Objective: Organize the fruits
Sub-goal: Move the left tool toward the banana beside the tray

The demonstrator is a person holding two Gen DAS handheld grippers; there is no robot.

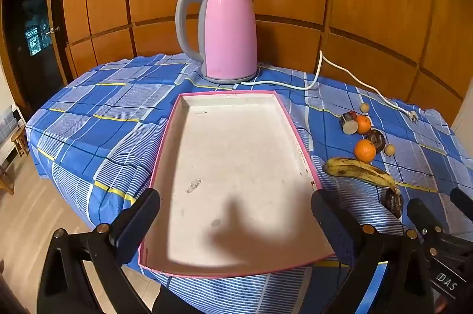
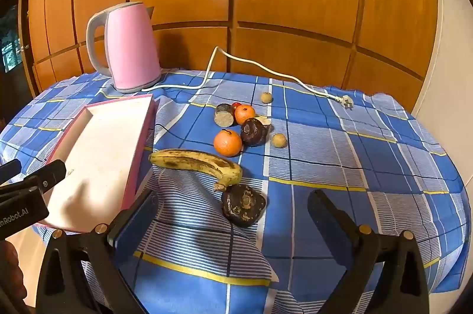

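Note:
A pink-rimmed white tray (image 1: 298, 136) lies empty on the blue checked tablecloth; it also shows in the right wrist view (image 2: 142, 142). My left gripper (image 1: 236, 210) is open over the tray's near end. My right gripper (image 2: 233, 210) is open and empty, with a dark wrinkled fruit (image 2: 243, 205) just beyond its fingers. A spotted banana (image 2: 195, 161) lies past that. Farther back sit two oranges (image 2: 227, 142) (image 2: 244, 113), another dark fruit (image 2: 253, 132), a cut dark piece (image 2: 223, 115) and two small tan fruits (image 2: 279, 140) (image 2: 266, 97). The fruits show right of the tray in the left view, with the banana (image 1: 359, 170) nearest.
A pink electric kettle (image 1: 227, 33) stands behind the tray, its white cord (image 2: 266, 70) and plug (image 2: 346, 101) trailing across the back of the table. Wooden wall panels stand behind. The table edge drops to the floor at left (image 1: 35, 213).

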